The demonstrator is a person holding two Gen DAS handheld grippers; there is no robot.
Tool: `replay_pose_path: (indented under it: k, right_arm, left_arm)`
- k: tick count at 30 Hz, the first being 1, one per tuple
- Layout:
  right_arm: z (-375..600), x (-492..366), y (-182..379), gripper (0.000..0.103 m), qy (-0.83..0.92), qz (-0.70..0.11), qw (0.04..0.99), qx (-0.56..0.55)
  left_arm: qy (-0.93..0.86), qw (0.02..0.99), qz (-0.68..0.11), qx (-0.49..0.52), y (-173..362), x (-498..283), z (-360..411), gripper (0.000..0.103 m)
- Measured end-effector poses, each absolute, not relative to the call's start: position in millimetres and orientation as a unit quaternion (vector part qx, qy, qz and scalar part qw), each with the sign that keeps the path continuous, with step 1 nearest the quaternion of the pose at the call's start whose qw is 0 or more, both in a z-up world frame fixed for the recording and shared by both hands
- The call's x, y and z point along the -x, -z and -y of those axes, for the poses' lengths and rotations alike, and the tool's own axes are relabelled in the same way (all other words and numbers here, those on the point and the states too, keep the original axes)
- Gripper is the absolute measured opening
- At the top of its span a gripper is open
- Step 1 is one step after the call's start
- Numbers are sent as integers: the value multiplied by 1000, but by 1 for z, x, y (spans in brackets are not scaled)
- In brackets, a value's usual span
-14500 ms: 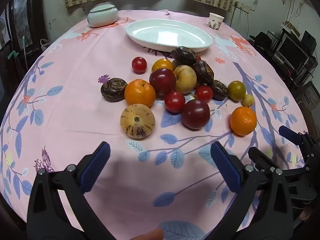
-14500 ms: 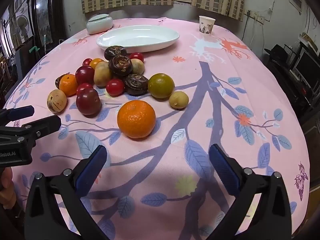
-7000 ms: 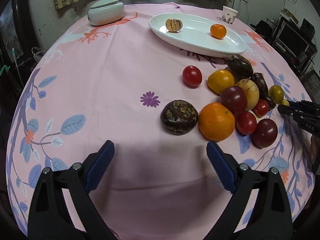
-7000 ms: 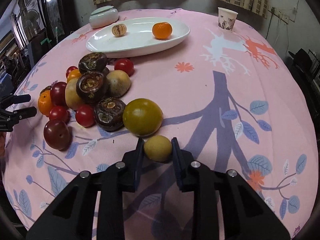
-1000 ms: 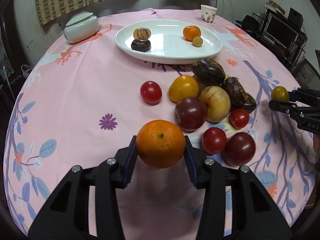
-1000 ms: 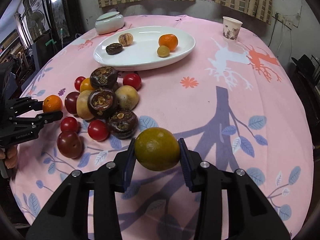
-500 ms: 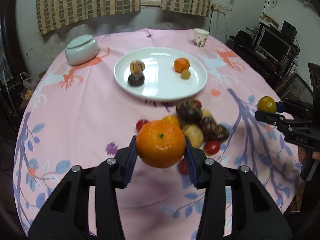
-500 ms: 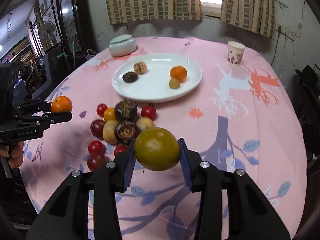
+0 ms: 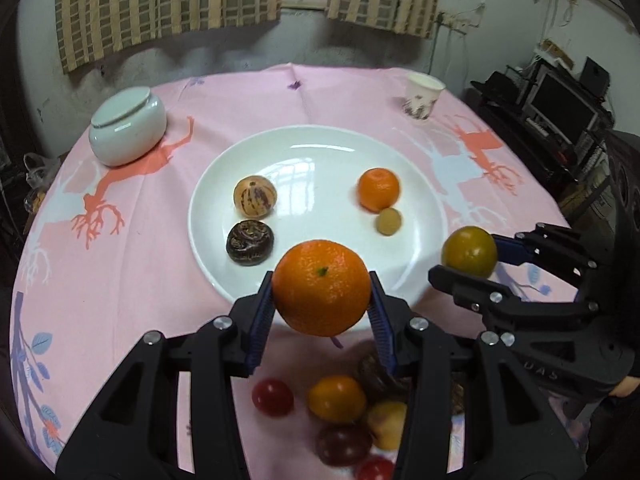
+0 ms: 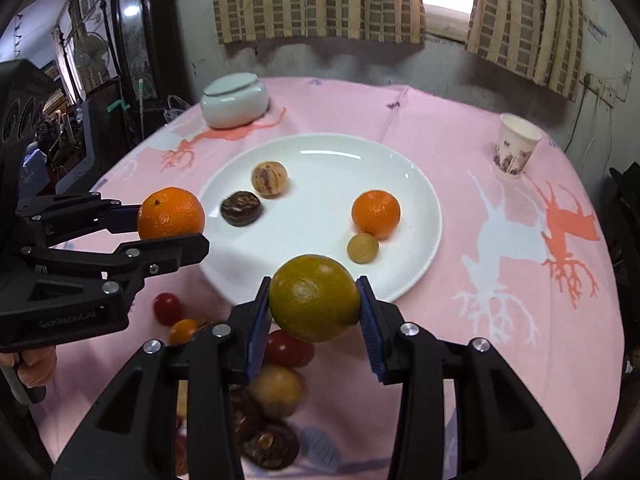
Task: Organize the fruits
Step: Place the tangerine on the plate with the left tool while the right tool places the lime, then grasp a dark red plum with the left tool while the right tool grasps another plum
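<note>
My left gripper (image 9: 321,300) is shut on a large orange (image 9: 322,288), held above the near rim of the white plate (image 9: 320,148). The right gripper (image 10: 313,306) is shut on a green-yellow citrus (image 10: 314,298), also in the air near the plate's (image 10: 424,216) front edge. Each gripper shows in the other's view, with the citrus (image 9: 469,251) at the right and the orange (image 10: 171,213) at the left. On the plate lie a striped fruit (image 9: 255,196), a dark wrinkled fruit (image 9: 250,242), a small orange (image 9: 378,189) and a small yellow fruit (image 9: 388,221).
Below the grippers a heap of loose fruit stays on the pink cloth: red tomatoes (image 9: 272,397), a yellow-orange fruit (image 9: 337,398), dark wrinkled ones (image 10: 266,446). A white lidded jar (image 9: 127,132) stands at the back left, a paper cup (image 9: 424,95) at the back right.
Both grippers rose and moved forward from the fruit heap to the plate's near edge, each still carrying its fruit. The plate now looms larger and the heap has slid below the fingers.
</note>
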State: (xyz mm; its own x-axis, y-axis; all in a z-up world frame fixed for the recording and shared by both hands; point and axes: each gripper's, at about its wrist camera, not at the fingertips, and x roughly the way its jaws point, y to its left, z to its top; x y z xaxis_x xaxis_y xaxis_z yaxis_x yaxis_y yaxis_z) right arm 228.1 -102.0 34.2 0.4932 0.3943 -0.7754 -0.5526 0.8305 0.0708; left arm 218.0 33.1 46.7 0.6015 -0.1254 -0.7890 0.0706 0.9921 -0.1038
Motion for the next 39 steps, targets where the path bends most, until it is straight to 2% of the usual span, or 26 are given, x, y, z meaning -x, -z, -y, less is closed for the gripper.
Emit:
replay_pose_path:
  k: [10, 16, 17, 19, 20, 22, 25, 26, 33, 36, 39]
  right_arm:
    - [90, -264, 2, 42, -261, -456, 845, 96]
    - [85, -265, 7, 44, -253, -447, 852, 102]
    - [87, -263, 5, 44, -250, -443, 855, 99]
    - [93, -256, -1, 45, -250, -435, 860, 89]
    - [96, -251, -5, 45, -249, -431, 863, 86]
    - [106, -240, -14, 46, -252, -424, 867, 76]
    - [124, -219, -28, 62, -257, -411, 873, 52]
    - [130, -211, -32, 63, -258, -406, 876, 43]
    - [157, -152, -37, 64, -276, -407, 870, 28]
    - [166, -130, -28, 64, -276, -419, 864, 34]
    - [169, -114, -15, 64, -276, -427, 860, 36]
  left_arm:
    - [36, 873, -486, 33, -1, -256, -35, 45]
    - [30, 863, -504, 29, 10, -262, -36, 46]
    - [26, 865, -500, 29, 7, -259, -37, 48]
    - [24, 875, -483, 37, -2, -249, -40, 67]
    - [25, 879, -474, 41, -7, -244, -41, 70]
    - [22, 887, -460, 45, -18, -230, -44, 71]
    - [24, 894, -444, 48, -33, -208, -48, 73]
    - [23, 897, -439, 50, -37, -201, -50, 74]
    - [28, 909, -414, 36, -52, -142, -51, 82]
    - [36, 911, -409, 36, -44, -113, -50, 87]
    - [31, 908, -416, 25, -34, -91, -48, 87]
